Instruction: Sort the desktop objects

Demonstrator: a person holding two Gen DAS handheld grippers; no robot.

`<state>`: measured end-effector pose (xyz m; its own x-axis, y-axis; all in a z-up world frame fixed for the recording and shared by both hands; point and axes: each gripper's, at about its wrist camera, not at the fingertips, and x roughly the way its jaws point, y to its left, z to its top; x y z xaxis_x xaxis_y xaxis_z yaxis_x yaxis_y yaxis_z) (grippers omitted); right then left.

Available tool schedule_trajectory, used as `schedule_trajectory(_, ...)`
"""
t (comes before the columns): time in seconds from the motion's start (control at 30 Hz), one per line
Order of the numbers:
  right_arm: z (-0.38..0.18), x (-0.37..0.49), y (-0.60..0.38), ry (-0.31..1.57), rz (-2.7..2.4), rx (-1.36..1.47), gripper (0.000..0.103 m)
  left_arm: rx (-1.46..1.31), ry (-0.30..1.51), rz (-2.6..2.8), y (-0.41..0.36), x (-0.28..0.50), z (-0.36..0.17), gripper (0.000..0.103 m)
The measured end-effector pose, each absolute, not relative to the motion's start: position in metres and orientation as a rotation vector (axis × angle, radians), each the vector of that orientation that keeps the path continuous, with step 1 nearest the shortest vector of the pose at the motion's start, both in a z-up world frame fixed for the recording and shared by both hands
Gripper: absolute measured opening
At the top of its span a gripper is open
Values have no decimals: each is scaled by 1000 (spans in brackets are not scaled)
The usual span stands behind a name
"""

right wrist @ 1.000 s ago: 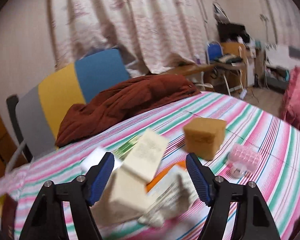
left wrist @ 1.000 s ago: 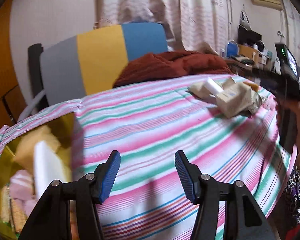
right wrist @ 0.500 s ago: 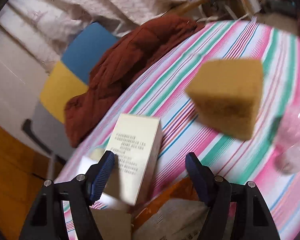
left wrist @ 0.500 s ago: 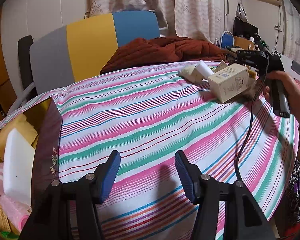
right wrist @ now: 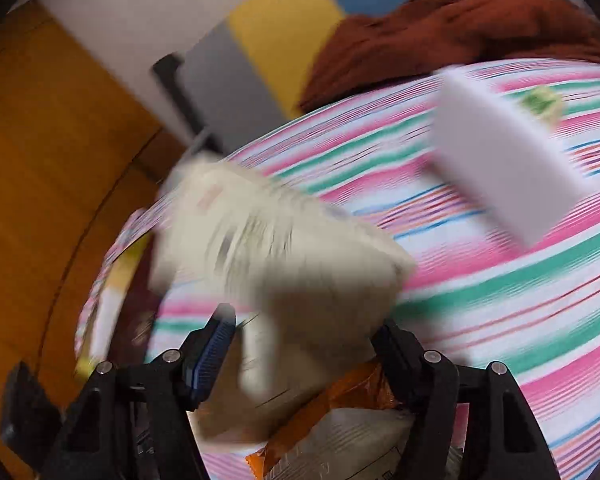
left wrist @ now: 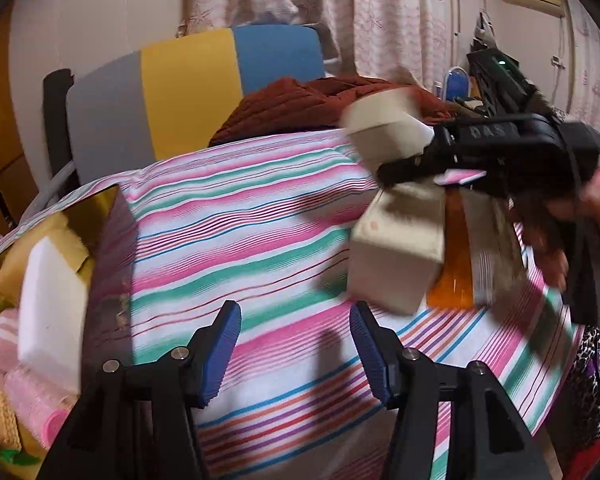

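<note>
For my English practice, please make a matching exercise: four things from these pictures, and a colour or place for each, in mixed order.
Things:
1. blanket
2. cream box
3. white foam block
4. left gripper fingers

Matches:
a. in the storage box at left
b. blue pads
c. rust red
d. beside the orange packet

Pairs: 1-c, 2-d, 3-a, 4-b

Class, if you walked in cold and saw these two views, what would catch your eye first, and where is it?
First, the blurred cream box filling the middle of the right wrist view, just ahead of the right tongs. Next, the pink, green and white striped cloth covering the whole table. Then the left tongs, open over bare cloth, with a gold bin of sorted items at far left.
</note>
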<state>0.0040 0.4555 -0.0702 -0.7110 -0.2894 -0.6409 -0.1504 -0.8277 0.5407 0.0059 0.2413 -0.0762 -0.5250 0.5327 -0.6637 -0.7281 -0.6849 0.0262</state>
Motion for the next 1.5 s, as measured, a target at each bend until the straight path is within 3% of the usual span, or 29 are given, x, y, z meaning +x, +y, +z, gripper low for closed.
schedule_trajectory(0.13,-63,15,426,-827,-2738,1078,71,-786,418,2203,231,19,-75,57)
schedule_trajectory(0.23,-60,38,432,-843,-2880,940,76,-743,434,2201,225,31,-76,57)
schedule_trajectory(0.33,-65,70,446,-957,-3002,808,87,-719,427,2198,222,34,-76,57)
schedule_trajectory(0.5,-78,130,456,-1157,-3094,687,88,-707,374,2198,221,32,-74,57)
schedule_trajectory(0.73,-77,159,442,-1035,-3149,688,92,-669,337,2189,221,35,-67,57)
schedule_trajectory(1.0,-81,156,436,-1014,-3077,679,90,-732,161,1959,231,48,-63,57)
schedule_trajectory(1.23,-90,141,456,-1162,-3004,690,71,-816,7,1811,246,42,-67,57)
schedule_trajectory(1.4,-88,137,456,-1145,-2995,728,72,-925,-99,1734,249,30,-82,56)
schedule_trajectory(1.5,-88,134,455,-1147,-2974,759,72,-924,-136,1725,252,29,-81,50)
